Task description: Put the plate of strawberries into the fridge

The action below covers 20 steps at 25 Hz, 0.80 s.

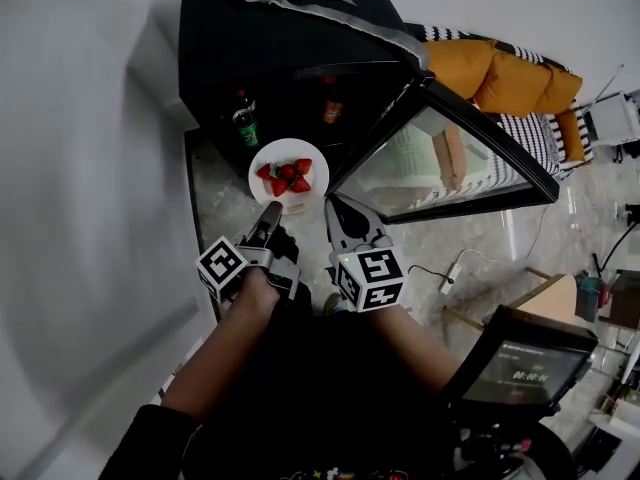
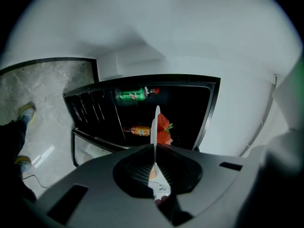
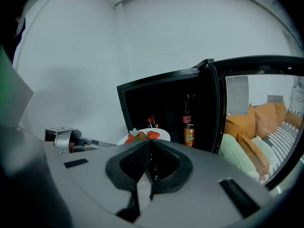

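Before the open fridge [image 1: 262,38], the left gripper [image 1: 270,211] is clamped on the near rim of the plate [image 1: 285,150], with strawberries [image 1: 288,176] on top. The plate juts forward from the jaws, just outside the dark opening. The right gripper [image 1: 340,214] hangs beside it, jaws together on nothing. This looks like the carrying-in step. Next, the plate must go in level onto a shelf, clear of the bottles [image 1: 245,118] and the door [image 1: 450,163].

Plate [image 1: 283,149]: white, round, level; near rim clamped in left gripper's [image 1: 270,214] jaws.
Strawberries [image 1: 288,176]: red, several, heaped mid-plate.
Fridge [image 1: 280,38]: black, glass door open, just beyond gripper tip.
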Tool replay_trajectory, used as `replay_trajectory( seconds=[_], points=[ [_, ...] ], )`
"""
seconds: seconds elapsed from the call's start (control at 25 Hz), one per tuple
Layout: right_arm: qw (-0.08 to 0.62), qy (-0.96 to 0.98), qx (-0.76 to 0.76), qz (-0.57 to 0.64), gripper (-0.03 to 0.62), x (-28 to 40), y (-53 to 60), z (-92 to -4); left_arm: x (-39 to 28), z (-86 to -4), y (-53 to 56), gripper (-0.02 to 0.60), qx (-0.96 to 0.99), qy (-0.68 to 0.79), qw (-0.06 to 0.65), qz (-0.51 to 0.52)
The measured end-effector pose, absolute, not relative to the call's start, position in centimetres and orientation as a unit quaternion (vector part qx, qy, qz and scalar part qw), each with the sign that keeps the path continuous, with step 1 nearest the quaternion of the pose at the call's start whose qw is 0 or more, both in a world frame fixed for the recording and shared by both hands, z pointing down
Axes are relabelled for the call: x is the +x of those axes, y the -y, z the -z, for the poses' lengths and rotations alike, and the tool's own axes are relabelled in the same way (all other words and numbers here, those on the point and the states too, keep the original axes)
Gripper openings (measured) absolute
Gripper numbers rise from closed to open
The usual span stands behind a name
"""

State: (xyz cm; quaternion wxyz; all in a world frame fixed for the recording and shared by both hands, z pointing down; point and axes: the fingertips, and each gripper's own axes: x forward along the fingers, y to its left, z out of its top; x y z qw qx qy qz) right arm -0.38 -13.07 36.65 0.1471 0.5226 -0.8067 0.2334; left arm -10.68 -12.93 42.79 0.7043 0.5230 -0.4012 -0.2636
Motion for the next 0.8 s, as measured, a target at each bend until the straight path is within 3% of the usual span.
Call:
replay_trajectory(
  seconds=[0.44,0.8],
  points=[
    [0.153,0.793,0.535,-0.250,0.005,-2.3,15.4,-39.3,-12.5,-45.3,15.8,0.017,0.523,0.387,0.718,0.247],
    [0.142,0.808,0.516,-0.246,0.005,-1.0,11.9,-35.6,-10.3,-42.5,11.8,0.017,0.524,0.408,0.708,0.239]
  ],
)
